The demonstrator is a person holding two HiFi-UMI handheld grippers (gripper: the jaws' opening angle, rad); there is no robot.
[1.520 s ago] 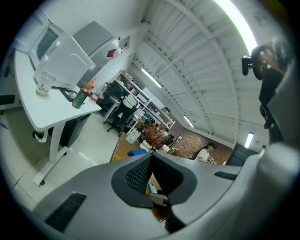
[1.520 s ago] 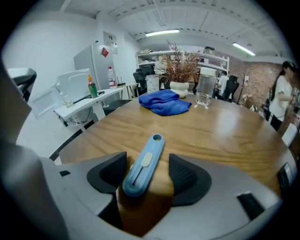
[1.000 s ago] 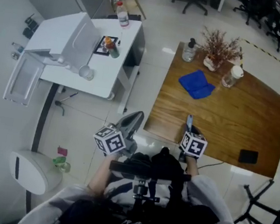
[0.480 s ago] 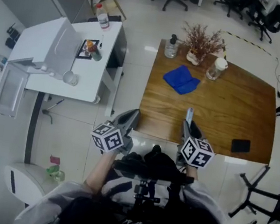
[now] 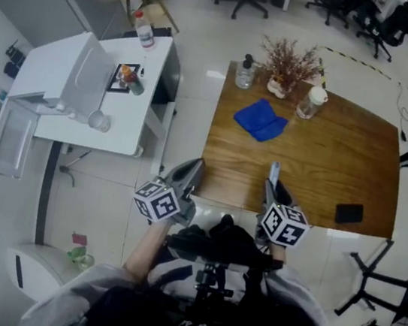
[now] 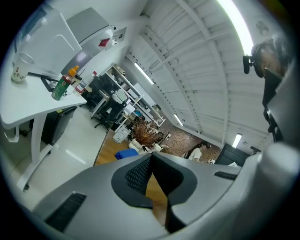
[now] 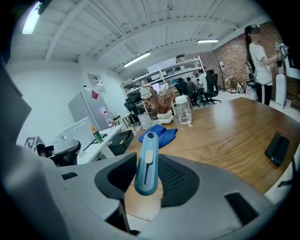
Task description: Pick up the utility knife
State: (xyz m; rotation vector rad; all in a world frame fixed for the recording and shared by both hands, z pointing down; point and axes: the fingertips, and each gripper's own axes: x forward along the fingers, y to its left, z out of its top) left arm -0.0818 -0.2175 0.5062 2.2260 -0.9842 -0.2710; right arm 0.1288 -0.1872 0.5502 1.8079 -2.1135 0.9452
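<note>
The utility knife (image 7: 146, 161) is blue with a pale slider, and it stands up between the pads of my right gripper (image 7: 146, 177), which is shut on it. In the head view the knife (image 5: 274, 170) pokes forward from that gripper (image 5: 273, 185), over the near edge of the wooden table (image 5: 342, 156). My left gripper (image 5: 190, 170) hovers left of the table over the floor. Its pads meet at the tip (image 6: 151, 157) with nothing between them.
On the table lie a blue cloth (image 5: 260, 120), a black phone (image 5: 349, 213), a glass jar (image 5: 312, 101), a dried plant (image 5: 287, 61) and a pump bottle (image 5: 245, 71). A white desk (image 5: 70, 93) with bottles stands to the left. Office chairs stand at the back.
My right gripper has risen with the knife held in it, mostly early on. The left gripper drifted a little, and the head view has shifted.
</note>
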